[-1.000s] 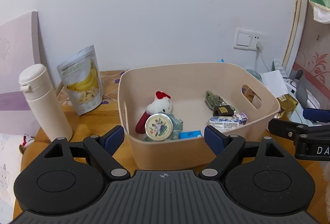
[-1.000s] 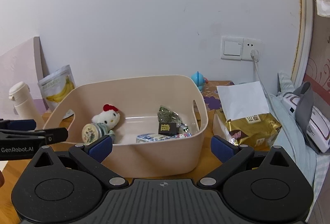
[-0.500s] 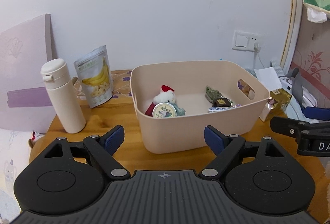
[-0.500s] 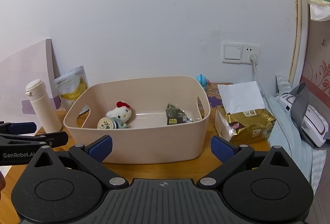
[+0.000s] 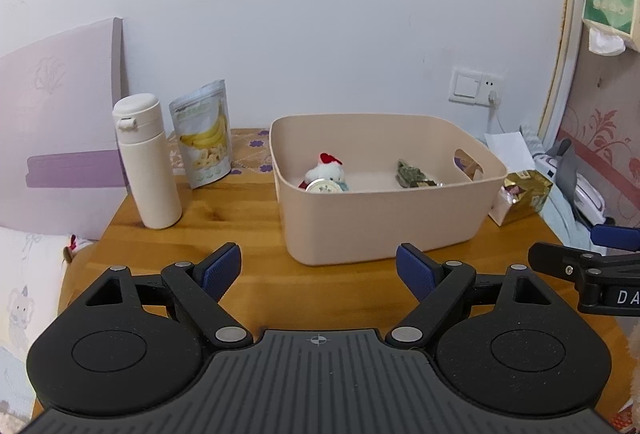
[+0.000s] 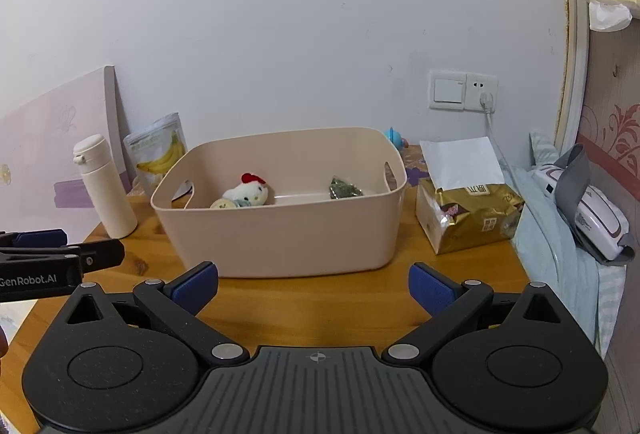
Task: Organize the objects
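A beige plastic bin stands on the wooden table. Inside lie a white plush toy with a red bow, a round tin and a green packet. My left gripper is open and empty, in front of the bin. My right gripper is open and empty, also in front of the bin. Each gripper shows at the edge of the other's view.
A white bottle and a banana snack pouch stand left of the bin. A gold packet with white paper lies to its right. A small blue toy sits behind the bin. Bedding and a white device lie beyond the right edge.
Both grippers have drawn back from the bin, which now looks smaller and farther away. Both stay open and empty. The things in the bin have not moved.
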`<control>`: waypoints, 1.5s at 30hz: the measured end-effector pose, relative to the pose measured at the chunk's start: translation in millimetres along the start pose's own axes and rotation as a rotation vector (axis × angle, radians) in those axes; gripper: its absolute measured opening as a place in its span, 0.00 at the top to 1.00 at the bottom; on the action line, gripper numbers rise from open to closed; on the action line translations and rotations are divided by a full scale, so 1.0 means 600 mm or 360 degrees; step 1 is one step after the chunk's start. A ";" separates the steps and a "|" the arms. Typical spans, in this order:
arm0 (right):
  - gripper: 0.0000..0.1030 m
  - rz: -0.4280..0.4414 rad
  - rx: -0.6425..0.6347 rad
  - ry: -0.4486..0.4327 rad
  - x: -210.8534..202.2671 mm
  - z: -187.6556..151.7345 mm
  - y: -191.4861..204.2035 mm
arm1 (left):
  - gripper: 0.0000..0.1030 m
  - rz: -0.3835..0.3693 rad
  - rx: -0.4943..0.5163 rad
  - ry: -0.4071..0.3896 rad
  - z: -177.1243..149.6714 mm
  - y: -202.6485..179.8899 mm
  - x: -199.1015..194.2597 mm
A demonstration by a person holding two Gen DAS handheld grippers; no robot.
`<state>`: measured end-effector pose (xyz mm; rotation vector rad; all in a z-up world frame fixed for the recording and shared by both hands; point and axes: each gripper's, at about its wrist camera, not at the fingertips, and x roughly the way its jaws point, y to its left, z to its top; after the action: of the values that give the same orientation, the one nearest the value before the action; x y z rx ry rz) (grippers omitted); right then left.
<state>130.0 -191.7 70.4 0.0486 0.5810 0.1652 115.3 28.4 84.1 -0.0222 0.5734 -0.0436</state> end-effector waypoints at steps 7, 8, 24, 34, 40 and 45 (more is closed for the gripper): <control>0.00 -0.0002 0.0009 0.0017 -0.022 -0.022 0.007 | 0.16 0.0018 0.0014 -0.0001 -0.019 0.007 -0.039; 0.00 0.0000 0.0016 0.0018 -0.025 -0.025 0.007 | 0.16 0.0024 0.0013 0.0000 -0.022 0.009 -0.045; 0.00 0.0031 0.0008 0.0042 -0.082 -0.068 0.026 | 0.16 0.0030 -0.0022 0.0042 -0.077 0.022 -0.095; 0.00 0.0068 0.0005 0.0037 -0.118 -0.095 0.039 | 0.16 0.0000 -0.0021 0.0048 -0.105 0.019 -0.121; 0.00 0.0083 -0.0003 0.0034 -0.136 -0.111 0.043 | 0.16 -0.0026 -0.0026 0.0061 -0.119 0.018 -0.137; 0.00 0.0077 -0.0008 0.0049 -0.139 -0.127 0.045 | 0.16 -0.0010 -0.0009 0.0050 -0.130 0.016 -0.152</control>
<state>15.7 -179.0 54.8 0.0552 0.6101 0.2148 -3.6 41.7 67.6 -0.0291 0.6048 -0.0488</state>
